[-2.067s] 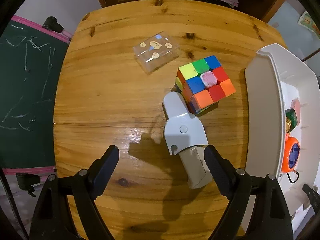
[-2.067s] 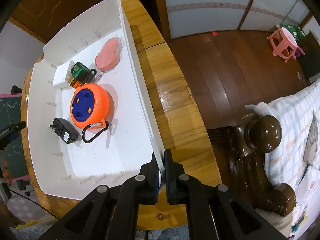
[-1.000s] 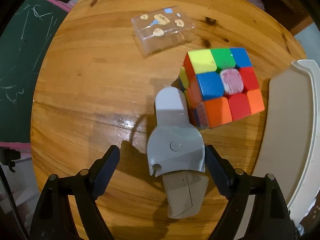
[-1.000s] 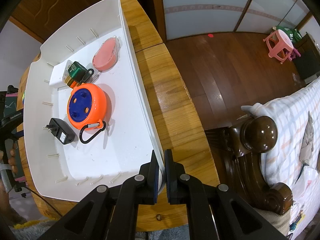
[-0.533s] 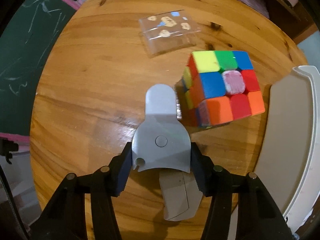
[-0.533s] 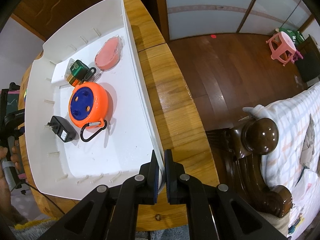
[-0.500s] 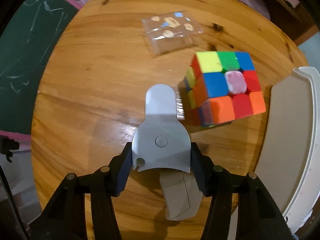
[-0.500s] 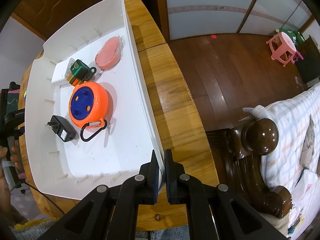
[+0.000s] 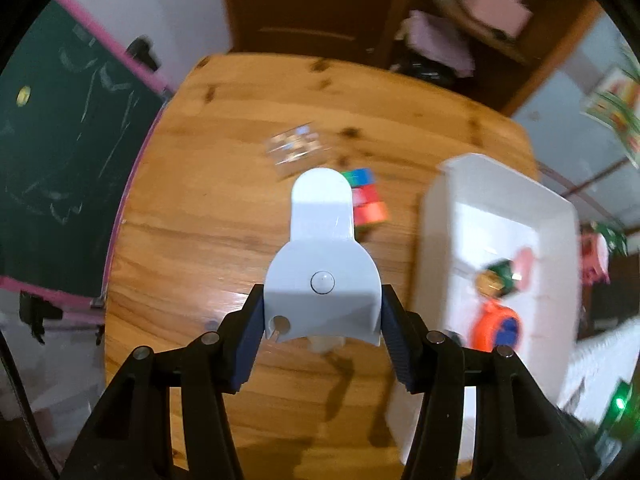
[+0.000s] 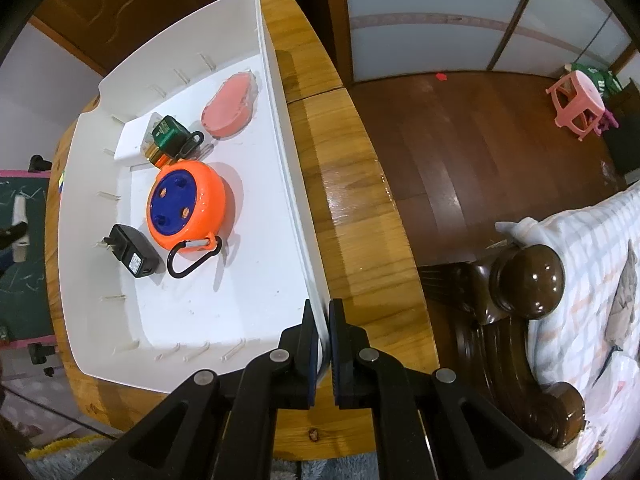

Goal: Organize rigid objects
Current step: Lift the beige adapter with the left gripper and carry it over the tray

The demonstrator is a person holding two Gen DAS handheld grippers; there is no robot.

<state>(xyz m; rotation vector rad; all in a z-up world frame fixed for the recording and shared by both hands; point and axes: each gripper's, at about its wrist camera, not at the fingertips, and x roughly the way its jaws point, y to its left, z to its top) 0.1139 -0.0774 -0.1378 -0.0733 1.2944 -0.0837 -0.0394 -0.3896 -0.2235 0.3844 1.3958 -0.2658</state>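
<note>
Grey tool (image 9: pixel 322 264) half-hiding blurred cube (image 9: pixel 366 200)

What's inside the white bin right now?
White bin holds an orange reel with carabiner, a black adapter, a green item on a white card, and a pink oval piece. Anything beneath them is covered.

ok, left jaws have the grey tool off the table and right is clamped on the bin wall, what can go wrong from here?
1. The grey plastic scoop-shaped tool is pinched only at its wide base, and the long end sticks out; it may pivot or slip.
2. The white plastic bin already holds an orange and blue round reel and a black plug adapter, so a drop could land on them.
3. The right gripper holds only the thin rim, so a knock could tilt the bin.
</note>
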